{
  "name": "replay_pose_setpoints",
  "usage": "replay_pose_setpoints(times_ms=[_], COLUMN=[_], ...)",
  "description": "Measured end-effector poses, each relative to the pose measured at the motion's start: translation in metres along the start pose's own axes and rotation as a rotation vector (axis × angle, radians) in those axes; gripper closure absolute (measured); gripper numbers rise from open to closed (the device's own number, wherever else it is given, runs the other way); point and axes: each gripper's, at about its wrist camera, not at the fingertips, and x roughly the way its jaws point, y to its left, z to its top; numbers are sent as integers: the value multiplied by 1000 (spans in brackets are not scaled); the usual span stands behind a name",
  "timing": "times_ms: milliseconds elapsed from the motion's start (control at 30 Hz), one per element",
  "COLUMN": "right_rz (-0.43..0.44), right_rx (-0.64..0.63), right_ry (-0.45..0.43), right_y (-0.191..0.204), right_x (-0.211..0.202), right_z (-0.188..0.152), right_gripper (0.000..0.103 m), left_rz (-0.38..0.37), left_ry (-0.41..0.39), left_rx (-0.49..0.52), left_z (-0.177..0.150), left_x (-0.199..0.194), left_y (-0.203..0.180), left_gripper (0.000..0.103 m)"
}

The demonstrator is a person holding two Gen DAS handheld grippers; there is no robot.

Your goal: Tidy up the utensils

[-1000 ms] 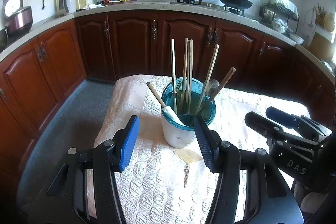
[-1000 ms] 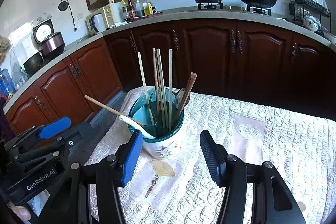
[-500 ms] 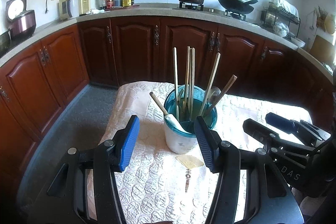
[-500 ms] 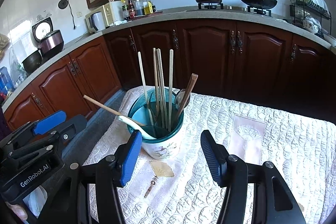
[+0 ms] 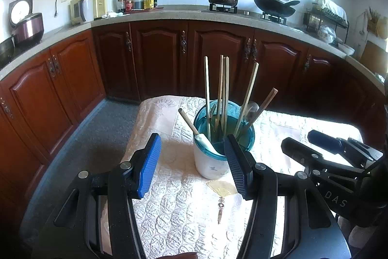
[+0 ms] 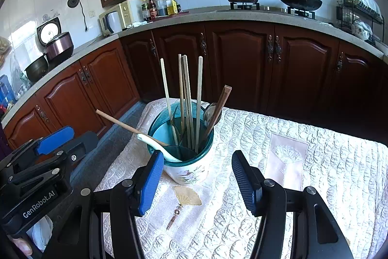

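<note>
Both tools idle, nothing in either one.

- Left tool (image 5: 192,164): spread wide, empty. It hangs just short of the utensil pot (image 5: 218,152), angled down at it.
- Right tool (image 6: 197,177): released, empty, parked in front of the same pot (image 6: 186,157). Its jaws crept open a hair over the last second with nothing between them, so not a grasp or a drop.
- Change vs a second ago: basically none. Pot, sticks and both tools sit where they were; only a small tilt of the left view.

Where the task's things are:
- Pot stands upright on the quilted cloth (image 6: 315,174) over the desk, near its far left end.
- Inside: several chopsticks (image 6: 184,98) standing near vertical, one brown flat stick (image 6: 218,108) leaning right, a metal spoon (image 6: 209,113) beside it, and what looks like a fork, partly hidden.
- A white spatula (image 6: 155,145) with a wooden handle lies tilted across the rim, handle sticking out to the left, over the desk edge.
- Nothing loose on the cloth. The fan-and-tassel shape (image 6: 186,198) in front of the pot looks like a pattern on the fabric, can't be certain.

My read: all utensils already in the pot, so the task looks done or close to it. Only candidate left is that leaning spatula, which could be stood up straighter. Risk there: pulling its handle could tip the pot.
</note>
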Motion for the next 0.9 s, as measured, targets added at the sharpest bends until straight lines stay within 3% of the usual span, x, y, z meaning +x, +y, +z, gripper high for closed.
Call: replay_pose_setpoints(times_ms=[900], right_rz=[-2], right_rx=[-19], right_ry=[23], right_y=[5], right_x=[12], right_z=[5], right_gripper=[47], left_rz=[4], left_ry=[14], left_rx=[-17], left_z=[0], left_x=[7], left_y=[3], left_gripper=[49])
